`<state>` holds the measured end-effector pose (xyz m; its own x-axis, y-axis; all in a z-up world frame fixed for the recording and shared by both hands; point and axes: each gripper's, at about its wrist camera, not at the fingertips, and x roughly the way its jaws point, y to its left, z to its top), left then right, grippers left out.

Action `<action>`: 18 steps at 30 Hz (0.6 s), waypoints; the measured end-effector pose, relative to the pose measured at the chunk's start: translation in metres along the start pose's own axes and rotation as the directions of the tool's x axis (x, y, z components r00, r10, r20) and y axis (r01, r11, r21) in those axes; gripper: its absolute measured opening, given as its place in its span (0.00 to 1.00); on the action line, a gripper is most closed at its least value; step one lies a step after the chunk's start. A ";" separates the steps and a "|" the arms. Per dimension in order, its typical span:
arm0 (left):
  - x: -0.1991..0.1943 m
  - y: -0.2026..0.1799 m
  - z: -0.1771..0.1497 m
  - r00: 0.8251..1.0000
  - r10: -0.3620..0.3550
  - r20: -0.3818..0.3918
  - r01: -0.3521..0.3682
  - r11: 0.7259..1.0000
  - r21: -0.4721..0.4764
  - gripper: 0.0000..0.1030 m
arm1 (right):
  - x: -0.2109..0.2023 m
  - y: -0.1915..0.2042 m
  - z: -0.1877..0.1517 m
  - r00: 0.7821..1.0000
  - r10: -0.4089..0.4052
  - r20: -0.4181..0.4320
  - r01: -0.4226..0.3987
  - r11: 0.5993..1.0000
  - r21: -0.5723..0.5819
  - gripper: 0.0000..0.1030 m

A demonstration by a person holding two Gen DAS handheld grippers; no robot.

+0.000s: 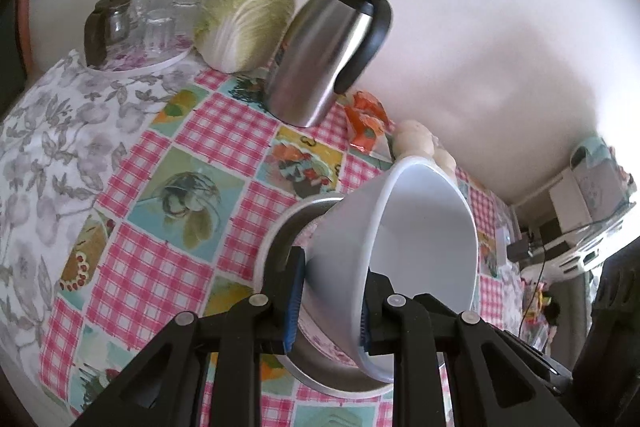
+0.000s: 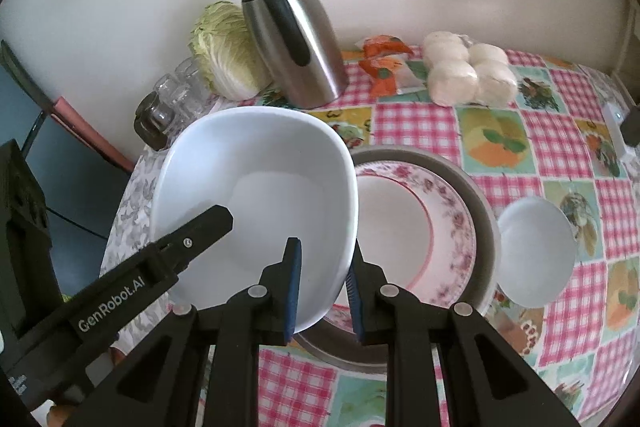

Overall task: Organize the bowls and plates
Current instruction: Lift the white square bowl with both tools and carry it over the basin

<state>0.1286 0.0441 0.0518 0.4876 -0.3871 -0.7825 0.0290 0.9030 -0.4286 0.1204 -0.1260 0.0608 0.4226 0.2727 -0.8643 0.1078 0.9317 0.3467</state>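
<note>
A large white bowl (image 2: pixel 256 187) is held above the table by both grippers. My right gripper (image 2: pixel 322 291) is shut on its near right rim. My left gripper (image 1: pixel 330 301) is shut on its opposite rim; its finger (image 2: pixel 192 231) shows inside the bowl in the right wrist view. In the left wrist view the bowl (image 1: pixel 424 227) is tilted on edge. Below it lies a floral plate (image 2: pixel 432 227) stacked on a grey metal plate (image 2: pixel 486 223). A small white bowl (image 2: pixel 536 251) sits right of the stack.
A steel thermos jug (image 2: pixel 296 43), a napa cabbage (image 2: pixel 228 47), several upturned glasses (image 2: pixel 176 99) on a round tray, an orange packet (image 2: pixel 384 63) and a bag of white buns (image 2: pixel 468 71) stand along the wall. The table edge runs at the left.
</note>
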 end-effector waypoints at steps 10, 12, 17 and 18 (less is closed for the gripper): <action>0.001 -0.035 -0.011 1.000 0.013 0.000 -0.013 0.998 0.058 0.24 | -0.020 -0.030 -0.004 0.999 0.016 0.029 -0.018 0.999 0.045 0.24; 0.001 -0.039 -0.011 1.000 0.020 0.005 -0.020 0.998 0.060 0.24 | -0.021 -0.032 -0.004 0.999 0.017 0.029 -0.019 0.999 0.045 0.24; -0.001 -0.046 -0.012 0.999 0.037 0.017 -0.038 0.997 0.065 0.24 | -0.024 -0.040 -0.005 0.999 0.045 0.021 -0.046 0.998 0.051 0.24; -0.001 -0.046 -0.012 0.999 0.039 0.019 -0.041 0.997 0.064 0.24 | -0.024 -0.041 -0.005 0.999 0.051 0.018 -0.052 0.997 0.053 0.24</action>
<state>0.1159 0.0005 0.0671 0.5045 -0.3477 -0.7903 0.0652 0.9281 -0.3667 0.1017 -0.1693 0.0655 0.4436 0.3155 -0.8389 0.1336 0.9022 0.4100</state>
